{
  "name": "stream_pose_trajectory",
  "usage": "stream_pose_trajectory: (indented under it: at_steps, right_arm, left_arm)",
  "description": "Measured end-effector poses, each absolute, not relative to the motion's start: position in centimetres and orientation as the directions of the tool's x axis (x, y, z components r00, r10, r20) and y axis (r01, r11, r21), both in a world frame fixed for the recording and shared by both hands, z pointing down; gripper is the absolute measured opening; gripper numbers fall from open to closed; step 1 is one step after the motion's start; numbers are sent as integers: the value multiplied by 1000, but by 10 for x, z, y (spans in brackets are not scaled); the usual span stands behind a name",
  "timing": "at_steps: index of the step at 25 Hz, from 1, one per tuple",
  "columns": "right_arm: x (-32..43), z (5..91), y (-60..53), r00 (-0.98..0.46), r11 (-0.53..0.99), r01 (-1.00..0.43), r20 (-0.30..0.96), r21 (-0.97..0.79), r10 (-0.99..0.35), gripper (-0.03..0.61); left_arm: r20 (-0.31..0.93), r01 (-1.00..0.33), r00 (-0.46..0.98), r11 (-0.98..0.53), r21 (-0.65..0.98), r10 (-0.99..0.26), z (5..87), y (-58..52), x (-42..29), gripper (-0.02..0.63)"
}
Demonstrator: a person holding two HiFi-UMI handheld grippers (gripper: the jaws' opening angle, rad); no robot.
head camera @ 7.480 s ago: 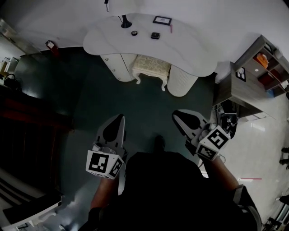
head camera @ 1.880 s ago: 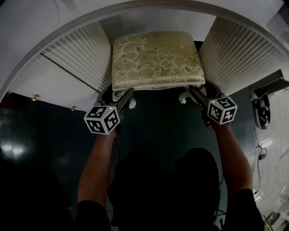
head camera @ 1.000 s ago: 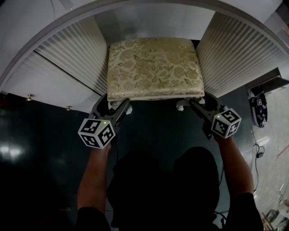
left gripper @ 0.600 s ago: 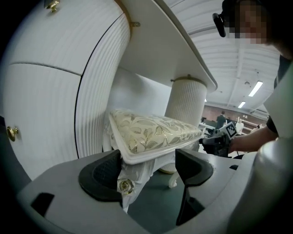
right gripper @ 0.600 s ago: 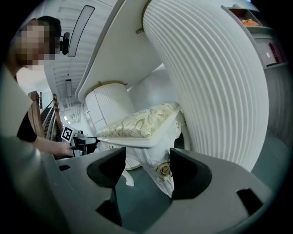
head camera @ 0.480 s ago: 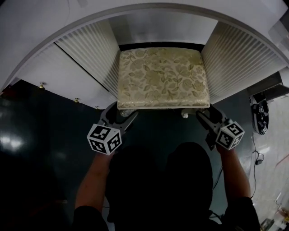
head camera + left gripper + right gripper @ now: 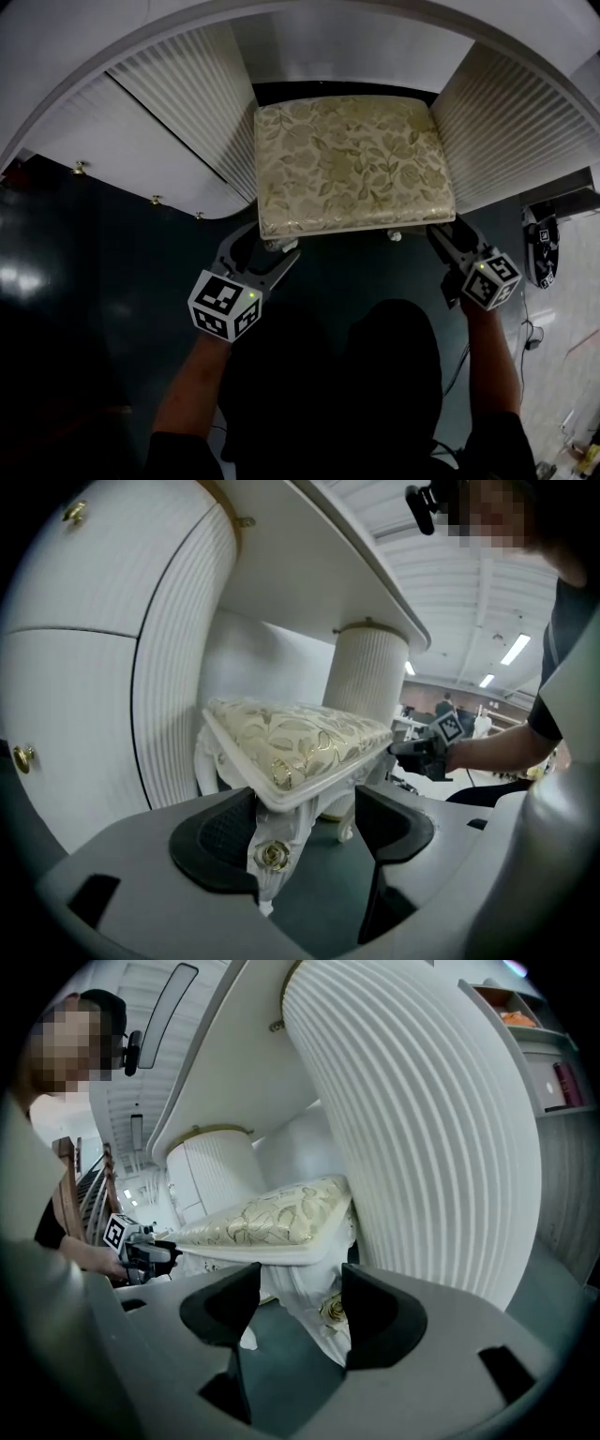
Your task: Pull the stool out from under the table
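The white table (image 7: 56,56) fills the far part of the head view, its curved surface overhanging 2 ribbed pedestals, 1 at the left (image 7: 197,103) and 1 at the right (image 7: 506,131). Below it lies a dark green floor (image 7: 94,281).

The stool (image 7: 352,159) stands in the gap between the 2 pedestals. It has a white frame and a pale cushion with a gold leaf pattern. Its far edge sits under the surface, and its near edge reaches out toward the person.

The person's 2 arms stretch forward from the near edge of the view, each holding a gripper at 1 near corner of the stool.

The left gripper (image 7: 265,246) is at the near-left corner. Its jaws stand wide apart and have just been closing a little. The stool's carved white leg (image 7: 272,855), with a gold rosette on it, stands between them. The leg lies against the left pad (image 7: 220,841), with a clear gap to the right pad.

The right gripper (image 7: 448,236) is at the near-right corner, and its jaws are apart too. The near-right leg (image 7: 330,1312), also with a rosette, stands between them, close against the right pad, with floor showing between it and the left pad.

Small gold knobs (image 7: 80,169) dot the left pedestal's near face.
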State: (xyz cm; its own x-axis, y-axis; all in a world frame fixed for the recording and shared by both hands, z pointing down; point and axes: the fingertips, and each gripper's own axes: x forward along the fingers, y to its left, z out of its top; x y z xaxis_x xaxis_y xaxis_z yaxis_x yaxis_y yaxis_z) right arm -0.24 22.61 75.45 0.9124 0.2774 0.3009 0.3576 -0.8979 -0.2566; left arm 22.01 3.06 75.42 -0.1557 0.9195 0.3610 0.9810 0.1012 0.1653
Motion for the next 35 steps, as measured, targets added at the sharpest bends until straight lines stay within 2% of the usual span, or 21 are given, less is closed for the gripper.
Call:
stream_pose_trajectory:
  at_steps: [5,13,22,26,30,35]
  right_arm:
    - [2,753,225,916,-909,339,304,-244,260,253]
    - [-1,744,208,937,-896,292,289,-334,198,253]
    - [-1,729,196,938,-887,195,344,-418,44,253]
    - [-4,736,200,907,-905,211,420,-369,40,253]
    - [2,733,209,905,-859,253,422,-445,48,253]
    - [7,744,216,842,-831,326,539,-450,38,256]
  left_arm:
    - [356,978,-158,96,187,921,757,33,221,339]
    - [373,975,-156,82,208,915,754,33,224,339]
    - [410,961,-200,97,258,890,741,35,230,339]
    - [421,960,-221,120,254,880,739,34,229,341]
    - [430,953,-240,126,275,870,740,35,232,341]
    - [430,882,-272,44,469,861,732,34,236,350]
